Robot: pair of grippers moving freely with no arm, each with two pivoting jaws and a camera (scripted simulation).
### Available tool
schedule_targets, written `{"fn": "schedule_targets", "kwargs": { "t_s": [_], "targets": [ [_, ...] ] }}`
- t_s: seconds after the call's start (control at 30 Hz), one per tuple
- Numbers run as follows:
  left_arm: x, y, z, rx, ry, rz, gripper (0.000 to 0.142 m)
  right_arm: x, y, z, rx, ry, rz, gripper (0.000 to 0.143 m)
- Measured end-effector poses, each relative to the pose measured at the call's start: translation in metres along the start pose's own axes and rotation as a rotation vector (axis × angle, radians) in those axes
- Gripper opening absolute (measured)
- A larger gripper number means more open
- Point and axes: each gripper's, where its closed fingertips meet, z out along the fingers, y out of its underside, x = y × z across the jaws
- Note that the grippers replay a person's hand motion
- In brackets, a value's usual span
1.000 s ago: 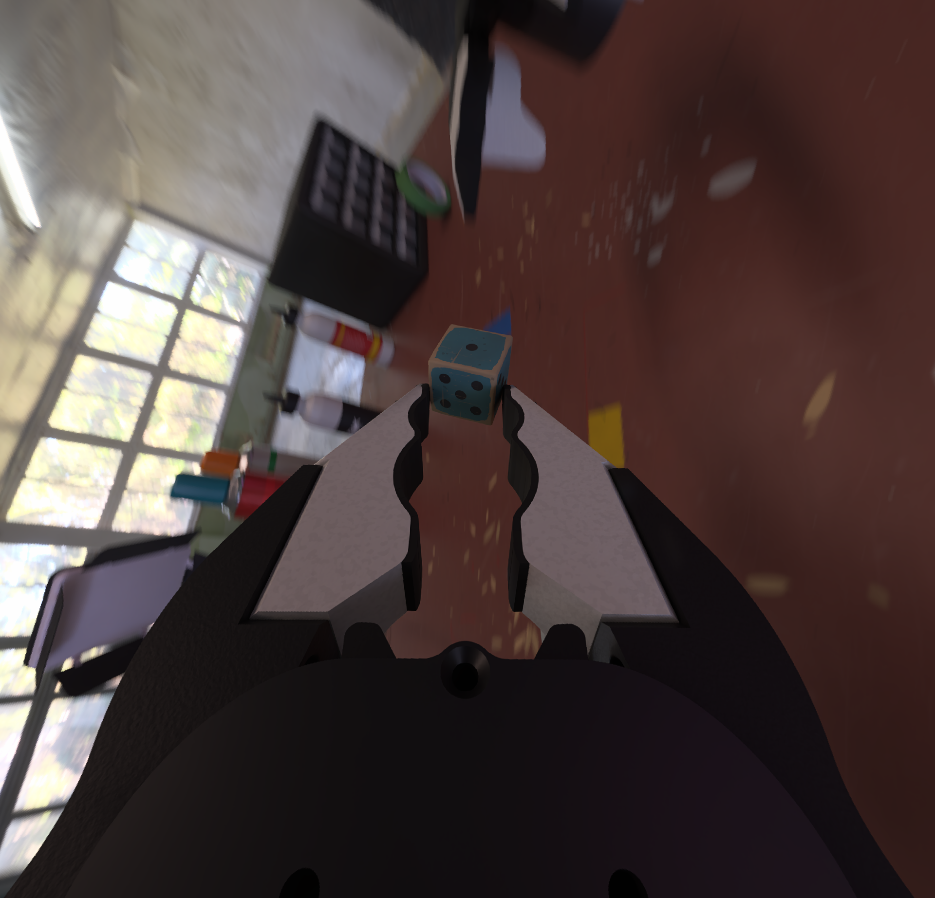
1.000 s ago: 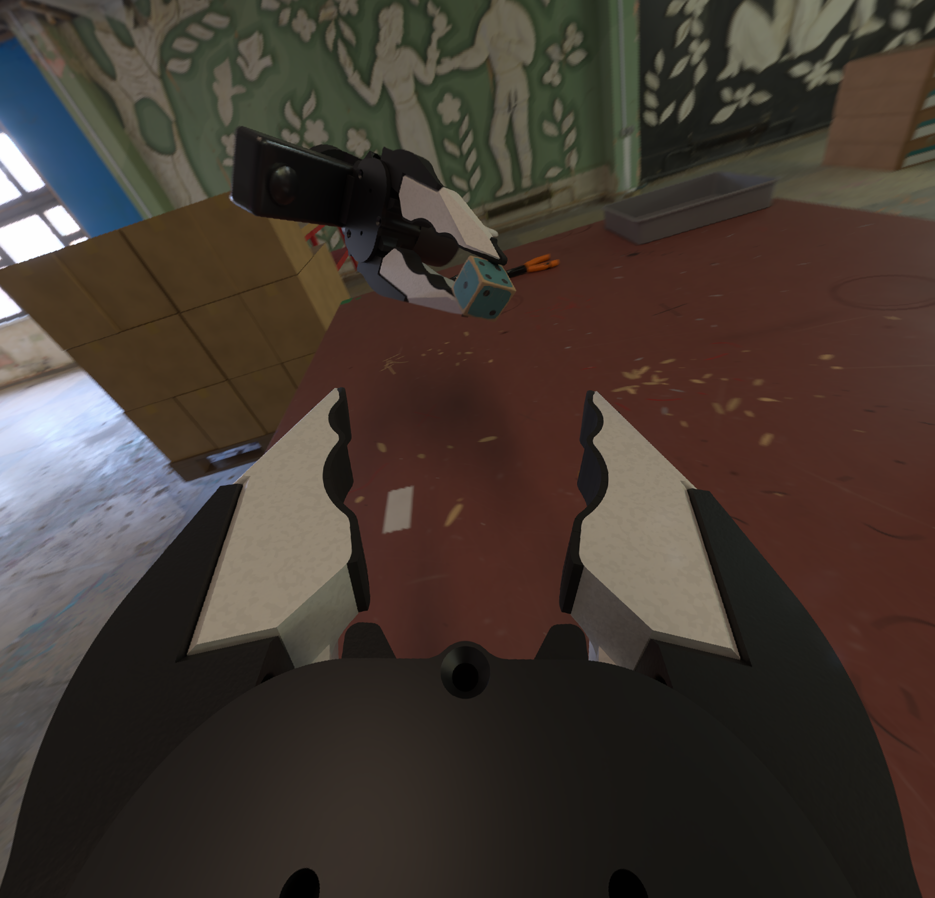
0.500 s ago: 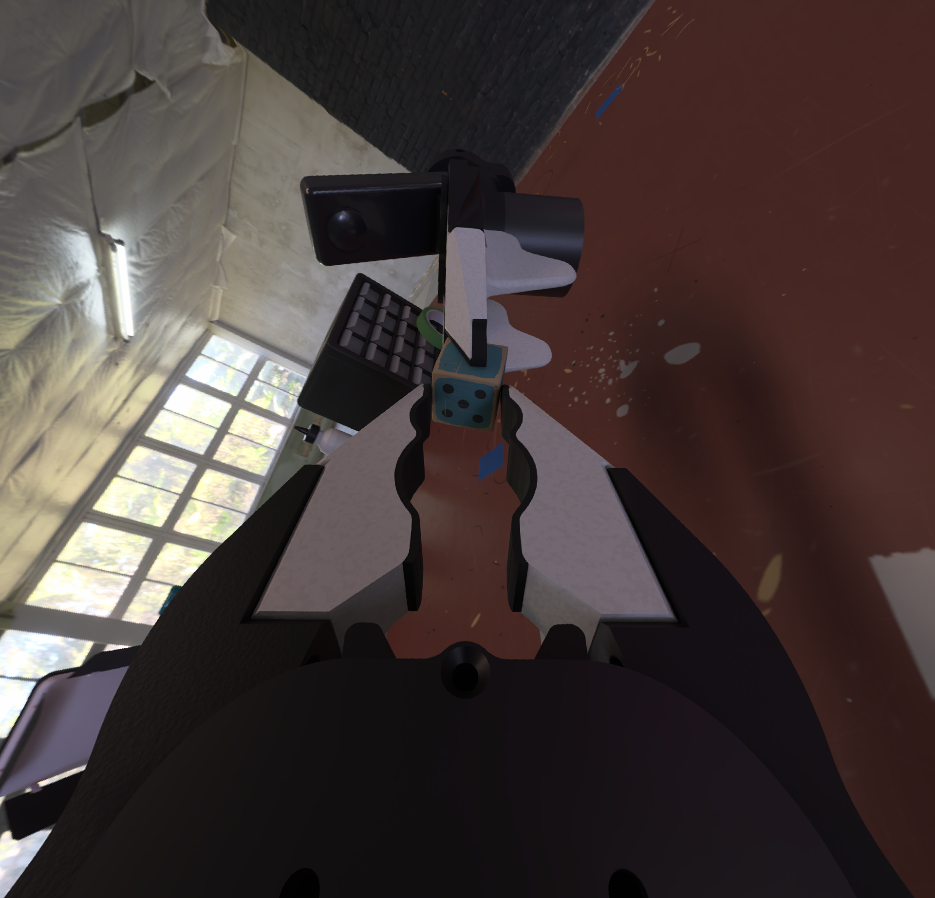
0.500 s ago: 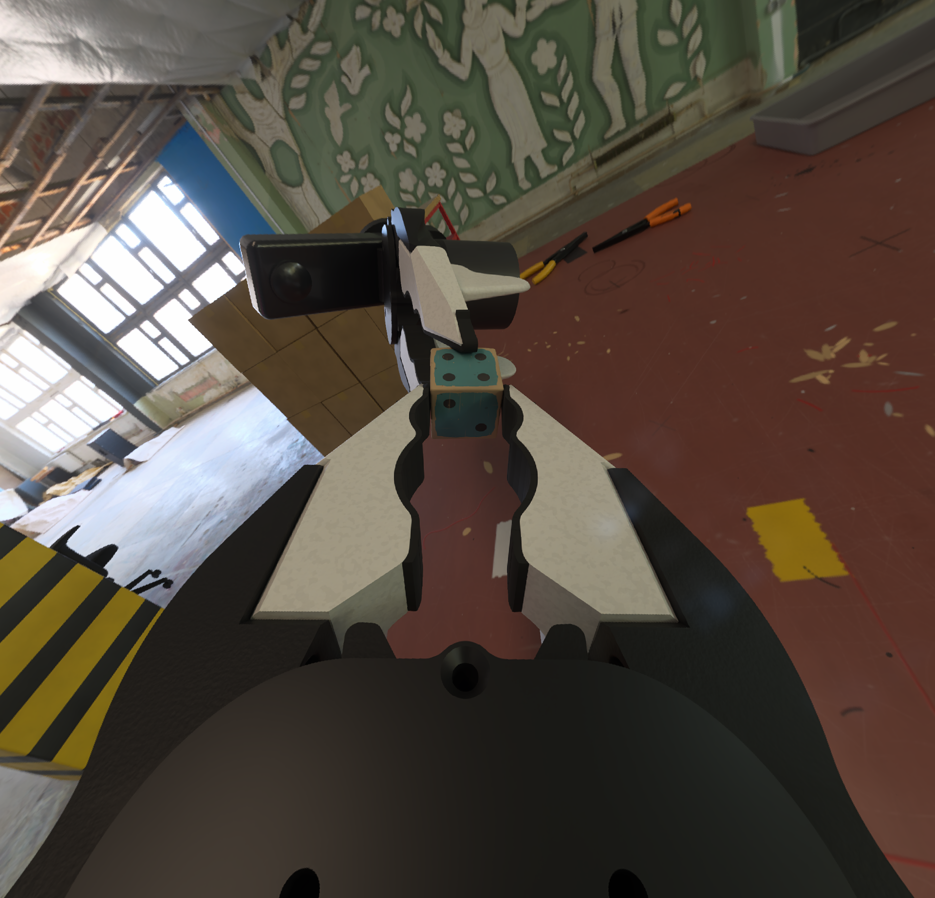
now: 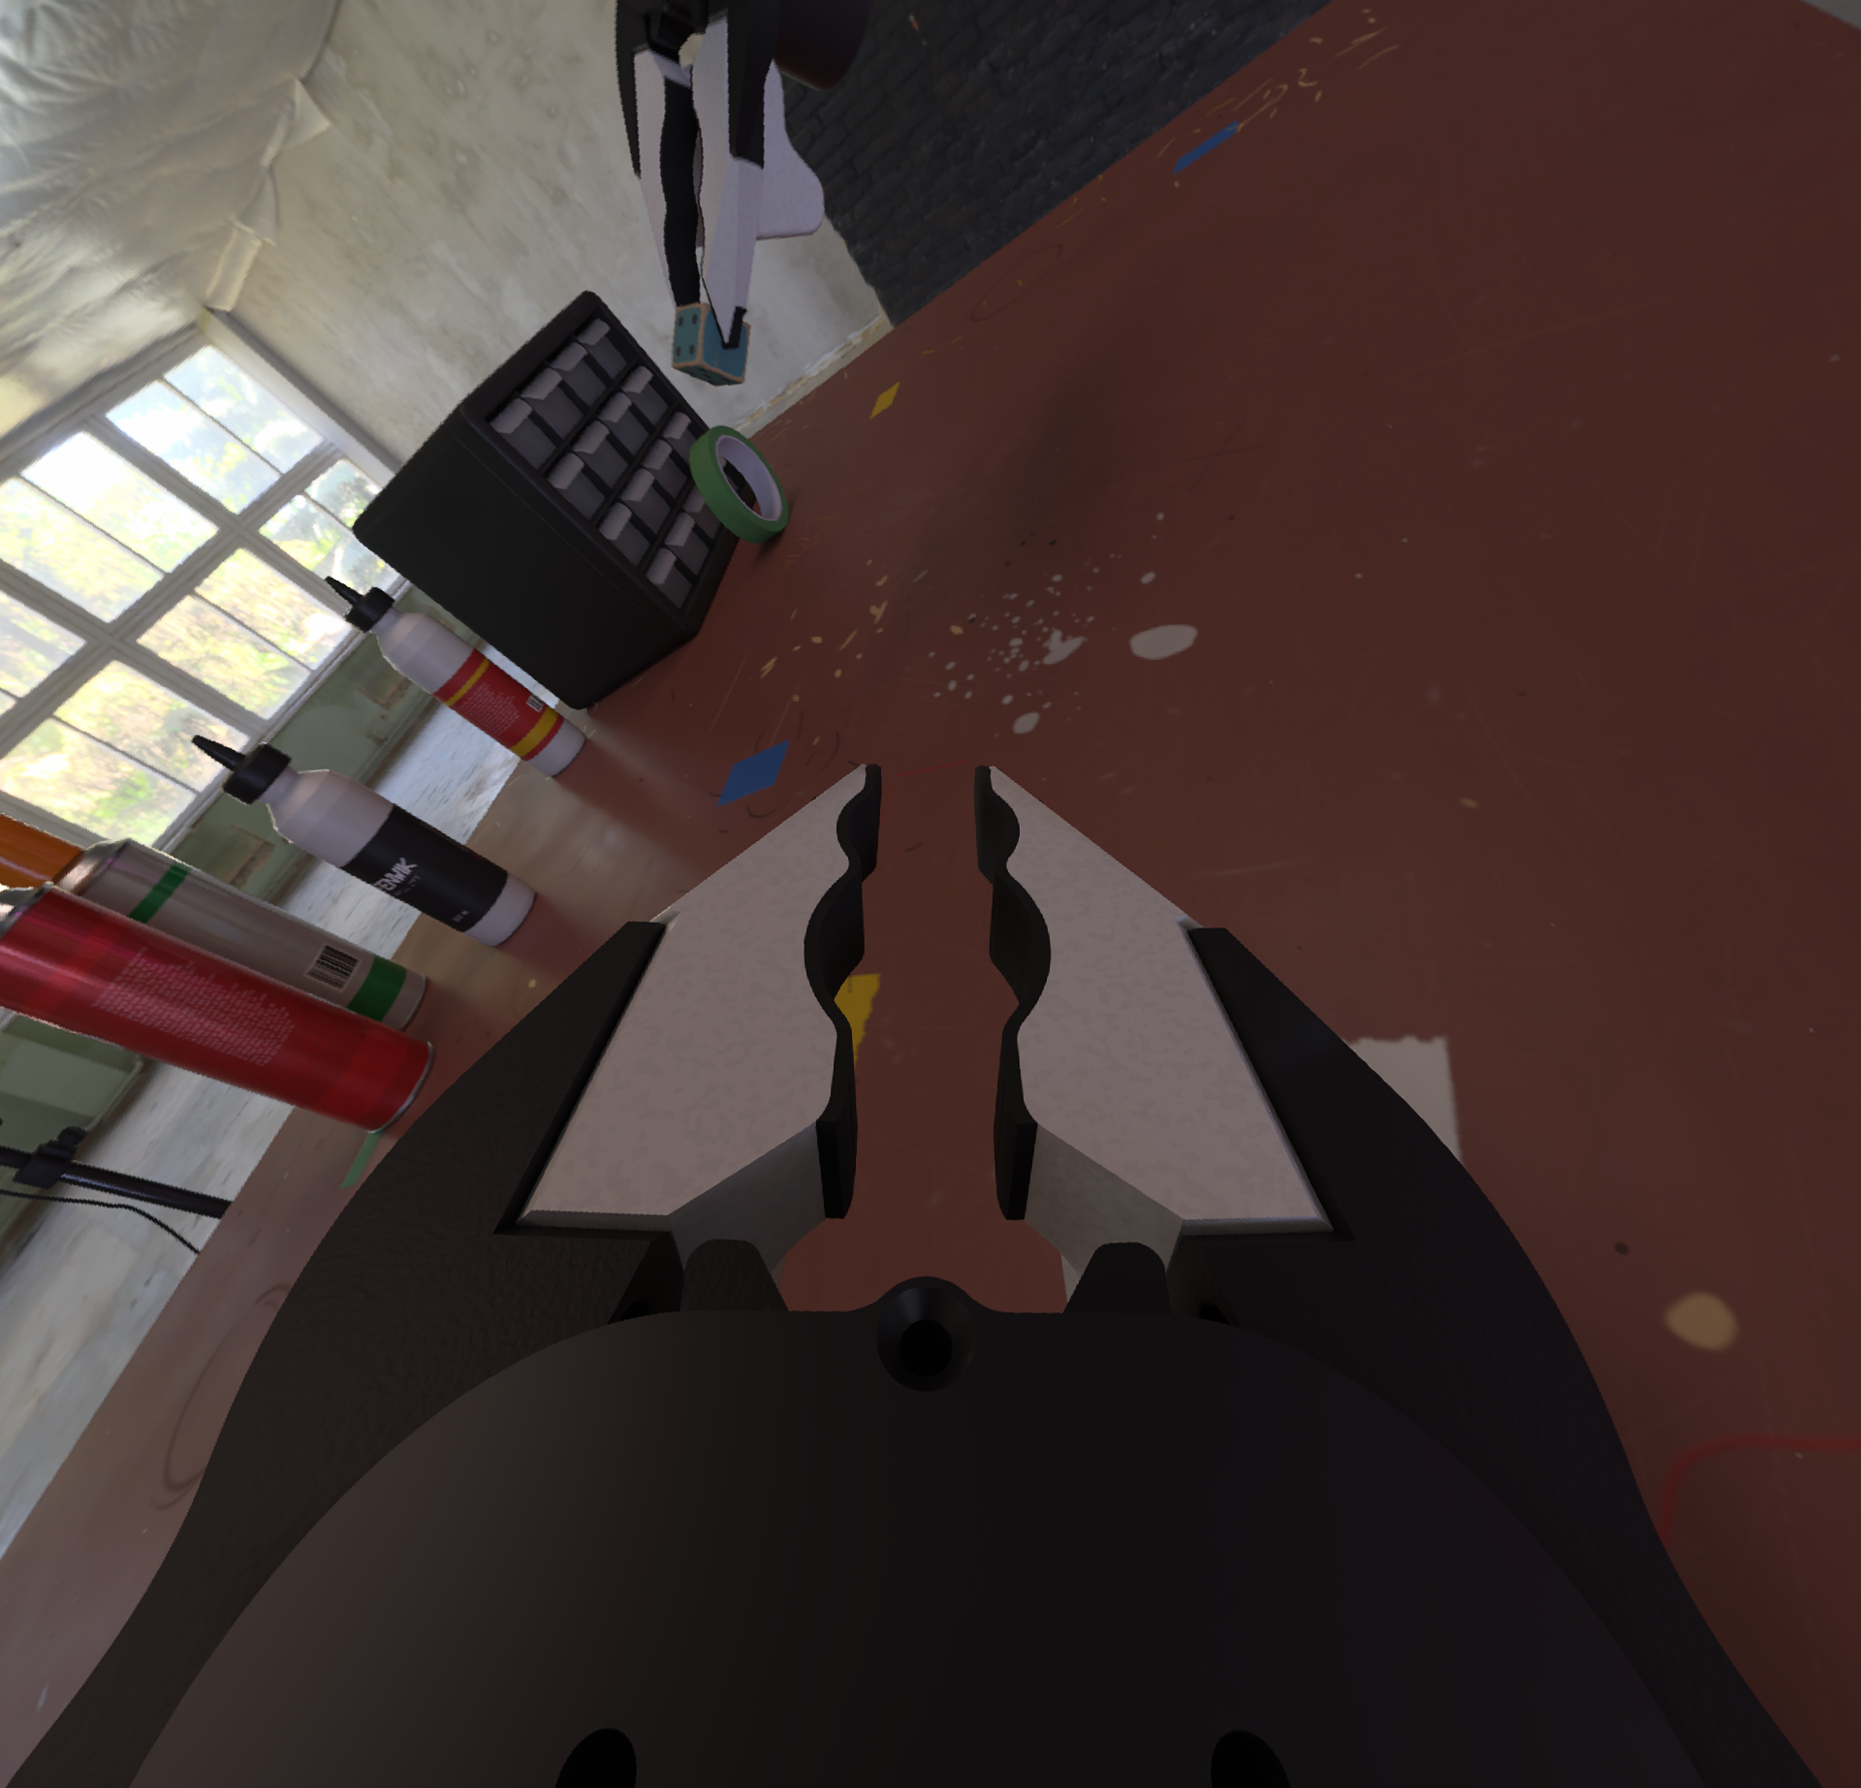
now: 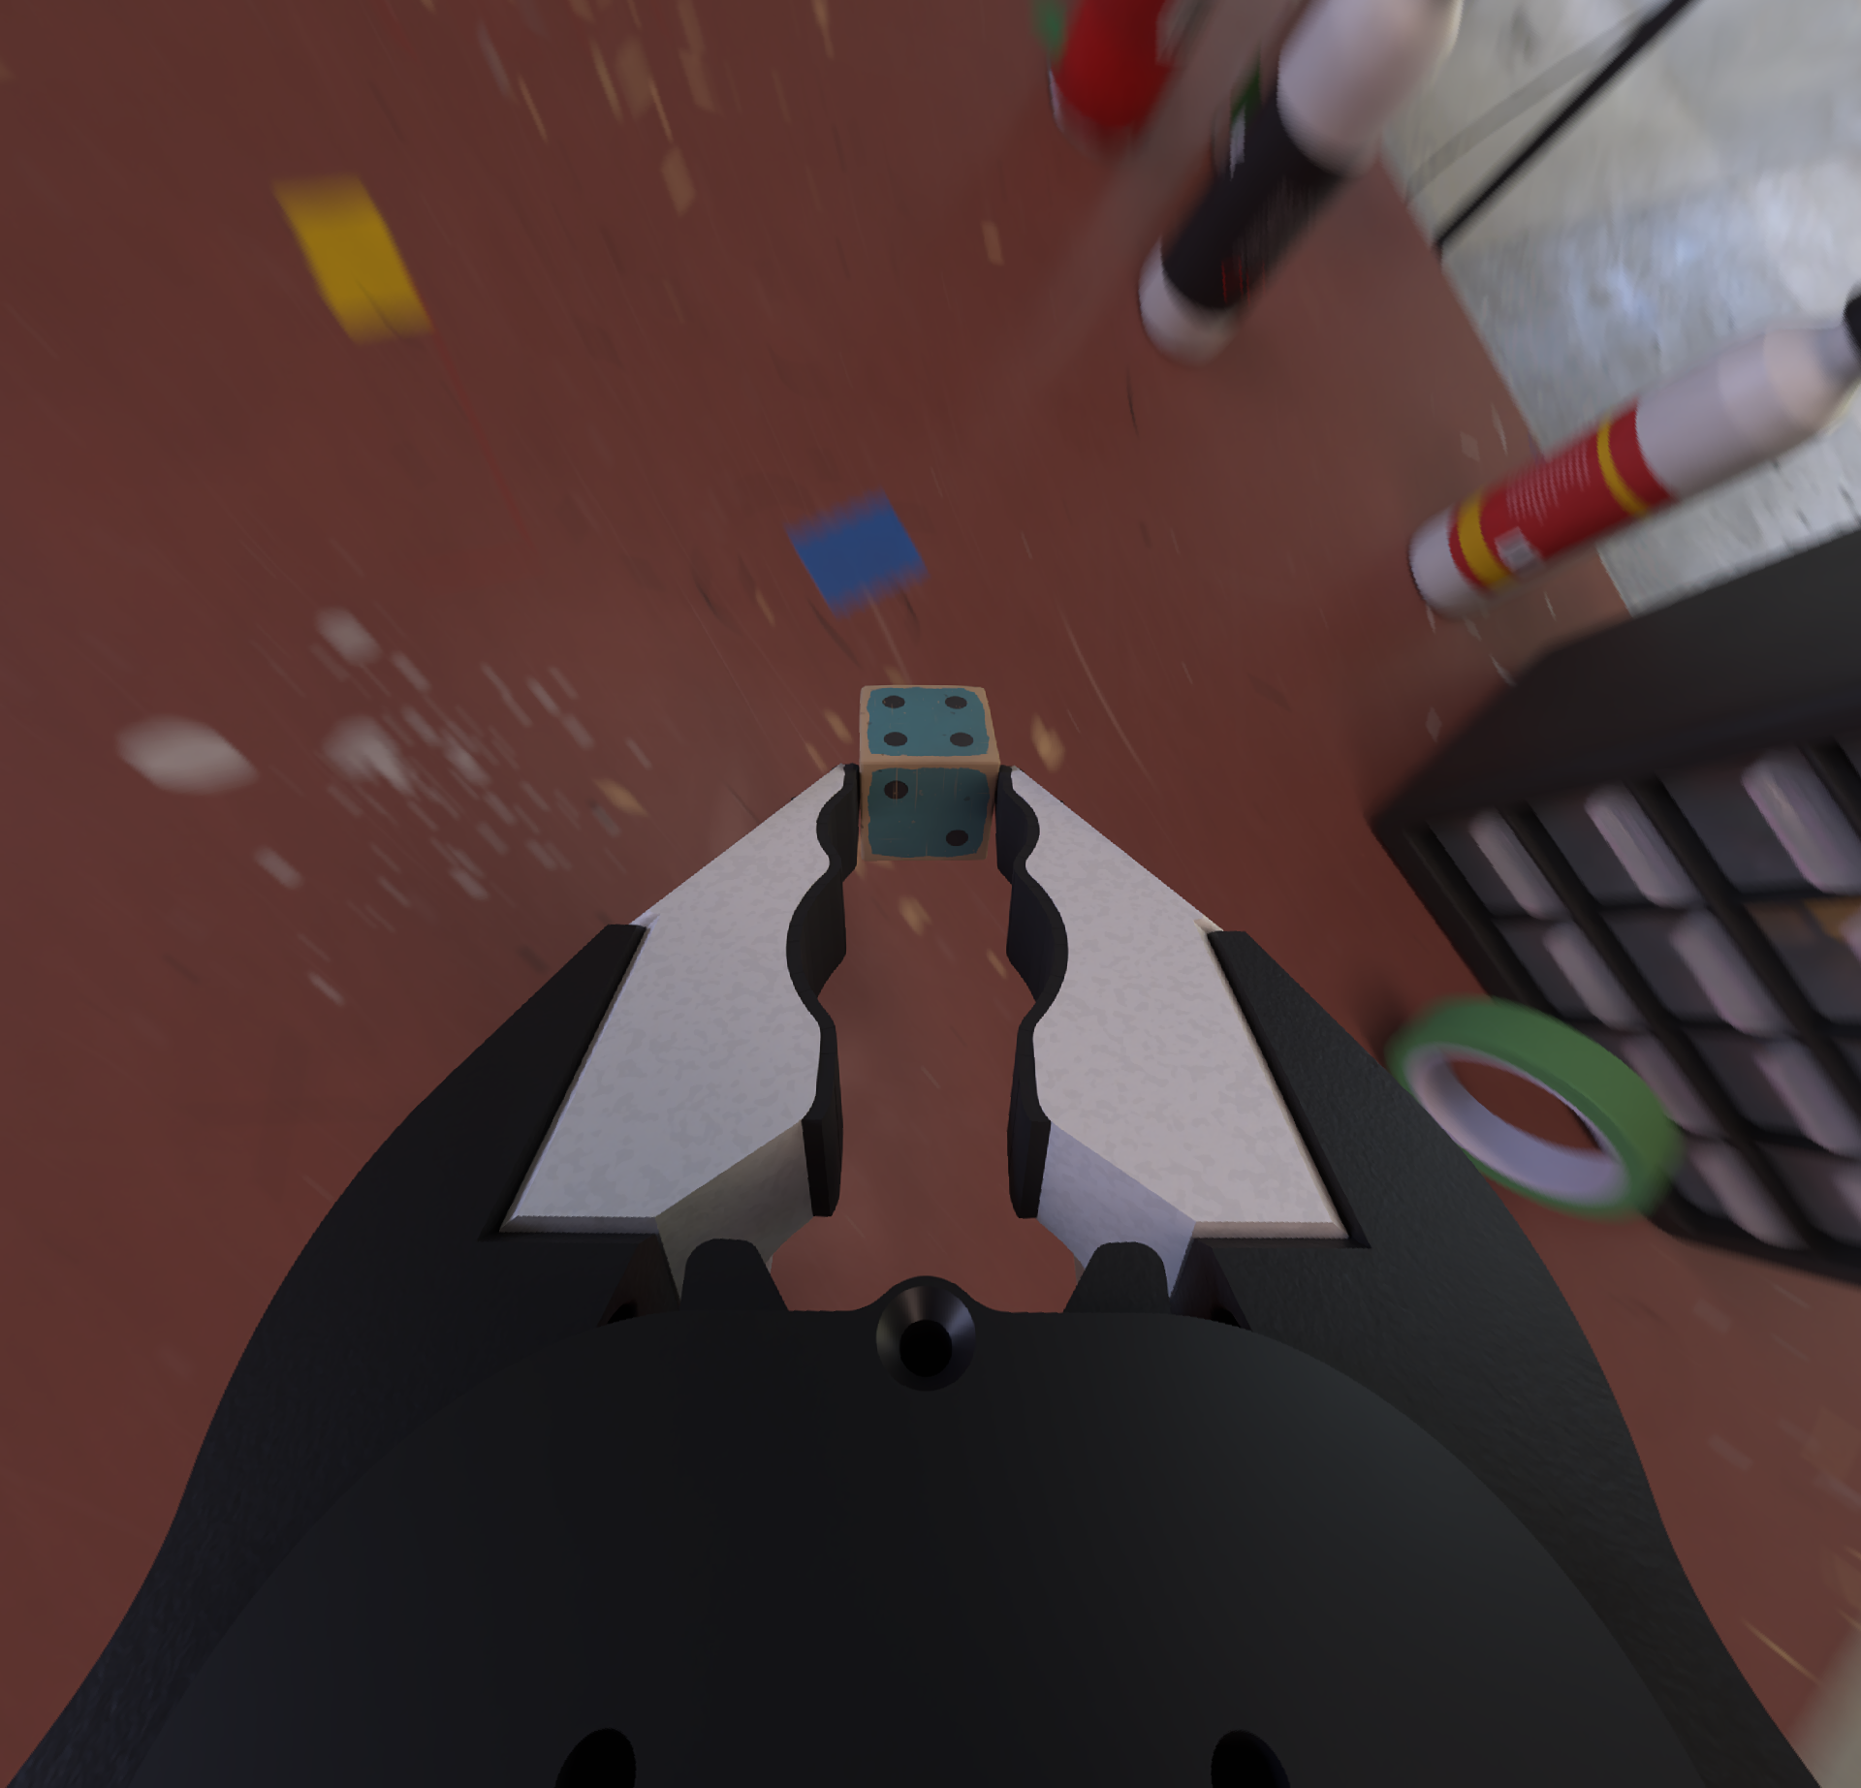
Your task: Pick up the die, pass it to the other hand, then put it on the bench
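Note:
The die [image 6: 926, 733], teal with black pips and tan edges, is pinched between the tips of my right gripper [image 6: 926, 783], held above the red-brown bench [image 6: 504, 531]. In the left wrist view the right gripper [image 5: 715, 320] hangs pointing down at the far top with the die [image 5: 705, 355] at its tips, clear of the bench [image 5: 1309, 531]. My left gripper [image 5: 926, 783] is empty, its jaws nearly together with a narrow gap, low over the bench and well away from the die.
A black drawer organiser [image 5: 564, 531] stands at the bench edge with a green tape roll [image 5: 740, 483] against it. Two squeeze bottles [image 5: 473, 682] and spray cans [image 5: 201, 1005] stand beside it. Tape patches and paint flecks mark the bench.
The die has passed from my left gripper to my right. The two grippers have moved apart; the right one has swung to point down at the bench, and the left jaws have narrowed.

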Motion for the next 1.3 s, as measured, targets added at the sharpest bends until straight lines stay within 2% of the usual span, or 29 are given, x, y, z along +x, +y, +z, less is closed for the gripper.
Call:
{"fn": "schedule_targets", "kwargs": {
  "t_s": [0.13, 0.37, 0.47, 0.67, 0.83, 0.9, 1.07, 1.2, 1.3],
  "targets": [
    [0.014, 0.013, 0.007, -0.013, 0.020, 0.000, 0.018, 0.035, 0.069, 0.019, -0.329, 0.020, -0.168, 0.027],
    [0.026, 0.020, 0.010, -0.007, 0.078, 0.004, 0.018, 0.042, 0.108, 0.070, -0.554, -0.079, -0.404, 0.027],
    [0.028, 0.026, 0.009, -0.015, 0.093, -0.002, 0.014, 0.034, 0.118, 0.081, -0.584, -0.155, -0.420, 0.027],
    [0.022, 0.038, 0.009, -0.014, 0.089, -0.053, 0.000, 0.020, 0.112, 0.098, -0.504, -0.212, -0.421, 0.027],
    [0.026, 0.038, 0.006, -0.016, 0.128, -0.078, 0.001, 0.019, 0.114, 0.096, -0.508, -0.215, -0.351, 0.027],
    [0.028, 0.036, 0.002, -0.022, 0.161, -0.113, 0.006, 0.021, 0.107, 0.089, -0.480, -0.204, -0.317, 0.050],
    [0.006, 0.024, -0.030, -0.012, 0.187, -0.221, 0.021, 0.018, 0.071, 0.060, -0.335, -0.126, -0.223, 0.081],
    [-0.055, 0.029, -0.081, -0.161, 0.094, -0.137, 0.045, -0.011, 0.024, 0.035, -0.069, -0.108, -0.211, 0.086],
    [-0.111, 0.061, -0.118, -0.451, 0.112, -0.157, 0.069, -0.043, -0.005, 0.019, 0.132, -0.150, -0.179, 0.089]
  ]
}}
